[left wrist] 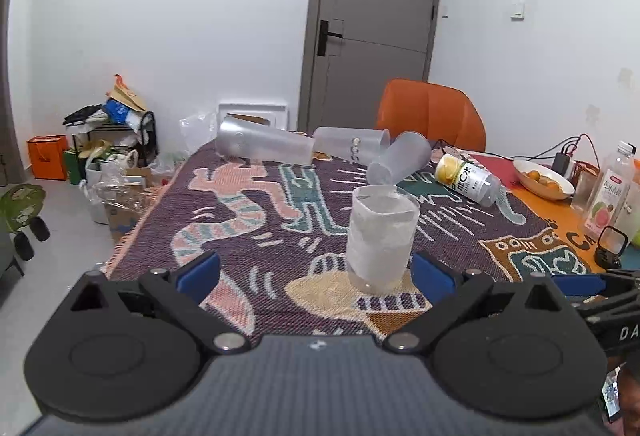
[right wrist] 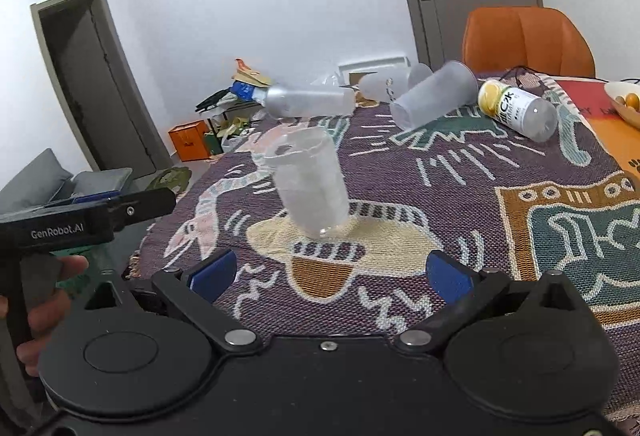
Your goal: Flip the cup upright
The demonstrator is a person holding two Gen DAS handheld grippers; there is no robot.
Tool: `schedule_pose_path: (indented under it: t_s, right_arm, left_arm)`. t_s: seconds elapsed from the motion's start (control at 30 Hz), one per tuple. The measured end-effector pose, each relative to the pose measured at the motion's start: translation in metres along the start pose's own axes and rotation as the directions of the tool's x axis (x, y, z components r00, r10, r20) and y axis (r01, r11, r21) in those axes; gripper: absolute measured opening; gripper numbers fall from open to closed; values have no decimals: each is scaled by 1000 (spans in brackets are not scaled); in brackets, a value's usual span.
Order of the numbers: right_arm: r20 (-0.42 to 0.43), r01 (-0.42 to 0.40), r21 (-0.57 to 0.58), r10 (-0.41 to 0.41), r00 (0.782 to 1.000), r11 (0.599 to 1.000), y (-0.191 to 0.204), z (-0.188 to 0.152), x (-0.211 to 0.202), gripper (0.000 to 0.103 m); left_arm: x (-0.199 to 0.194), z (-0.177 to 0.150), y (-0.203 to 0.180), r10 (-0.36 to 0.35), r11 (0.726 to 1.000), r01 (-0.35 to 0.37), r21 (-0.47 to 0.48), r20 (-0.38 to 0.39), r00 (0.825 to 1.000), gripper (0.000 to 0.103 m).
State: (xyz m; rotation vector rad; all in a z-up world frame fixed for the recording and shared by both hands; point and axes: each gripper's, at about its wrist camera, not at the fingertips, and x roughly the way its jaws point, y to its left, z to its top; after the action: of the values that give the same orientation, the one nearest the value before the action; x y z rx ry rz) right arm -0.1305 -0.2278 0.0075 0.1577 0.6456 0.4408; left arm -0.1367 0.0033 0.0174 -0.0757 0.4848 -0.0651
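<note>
Now the cup (left wrist: 382, 236) stands upright, mouth up, on the cloth (left wrist: 256, 220).

The fruit bowl (right wrist: 624, 103) is cut off by the right wrist view's right edge. The guava drink bottle's (left wrist: 610, 191) label print is too small to read. The orange chair (left wrist: 432, 113) is hidden below the counter (left wrist: 248, 236).

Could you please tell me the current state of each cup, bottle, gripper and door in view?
Nearest cup: upright, mouth up, free of both grippers.
Three frosted cups: lying on their sides at the far end.
Yellow-label bottle: lying on its side.
Left gripper: open.
Right gripper: open.
Grey door: closed.
</note>
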Motion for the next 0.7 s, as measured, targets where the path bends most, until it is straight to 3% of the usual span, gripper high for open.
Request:
schedule_pose_path:
  t_s: [0.7]
  right_arm:
    - [16,-44,-18,45,999,999,16,0,-27,103]
  left_arm:
    - [-36,-7,-4,-13,1000,14,28,-9,1000,103]
